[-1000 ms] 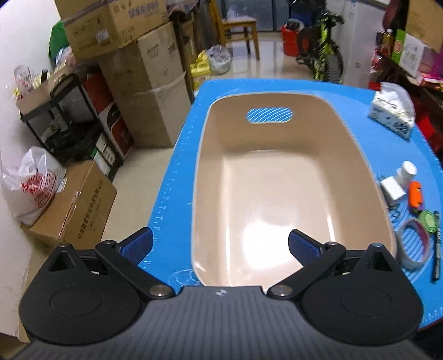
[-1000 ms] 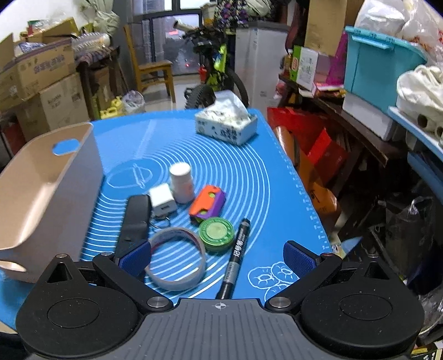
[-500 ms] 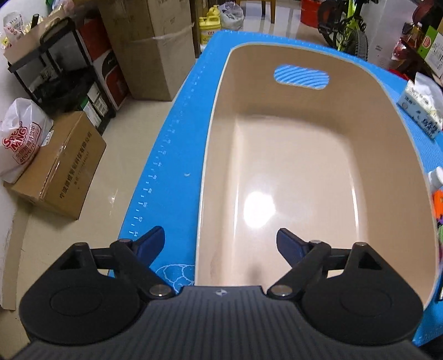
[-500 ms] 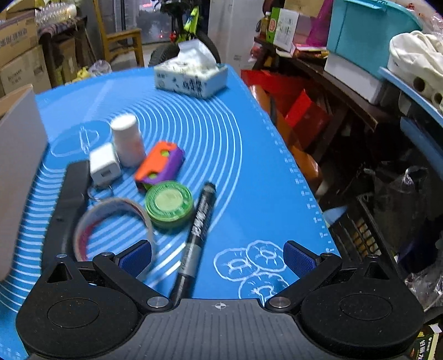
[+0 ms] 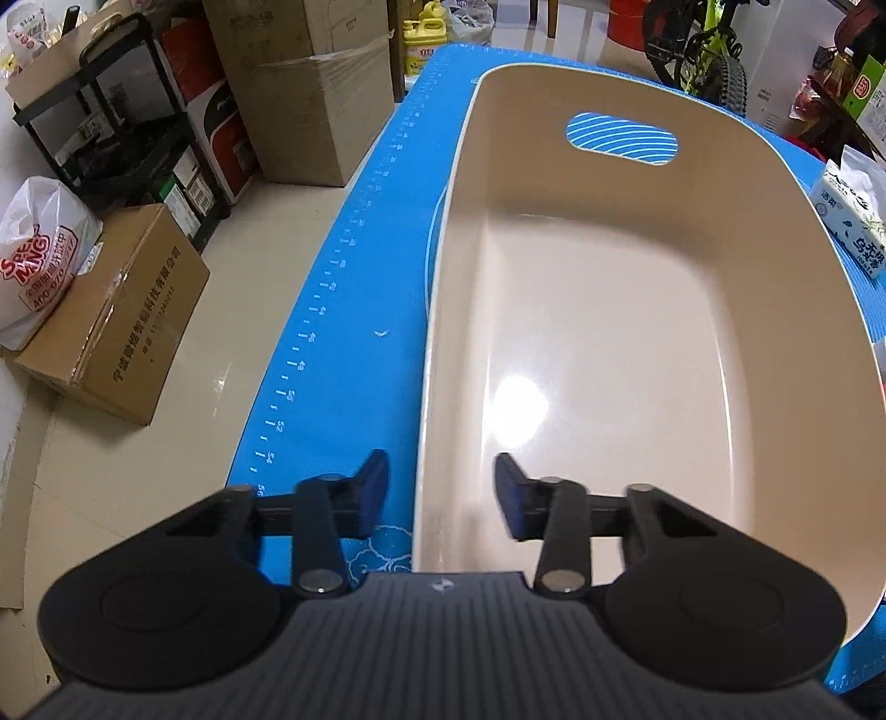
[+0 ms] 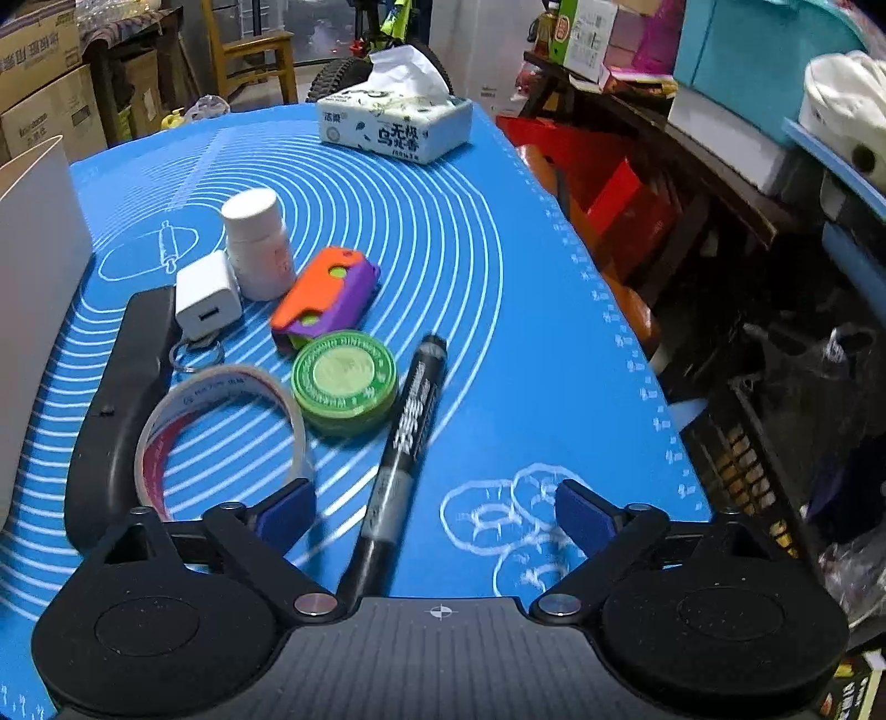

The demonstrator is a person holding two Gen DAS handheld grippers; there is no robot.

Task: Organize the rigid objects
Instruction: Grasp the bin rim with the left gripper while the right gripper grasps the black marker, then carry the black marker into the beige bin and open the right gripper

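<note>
Marker (image 6: 401, 443) — between closing right gripper (image 6: 434, 509)

A cluttered home storage room: stacked cardboard boxes (image 5: 326, 99) and a black shelf rack (image 5: 105, 111) stand at far left, a bicycle (image 5: 703, 44) and wooden chair (image 6: 249, 55) beyond the blue-matted counter (image 6: 498, 277), and bins (image 6: 764, 55) crowd the right.

Glossy smooth plastic bin (image 5: 637, 288) on a matt blue mat (image 6: 443, 232); cardboard box (image 5: 116, 310) on the floor.
</note>
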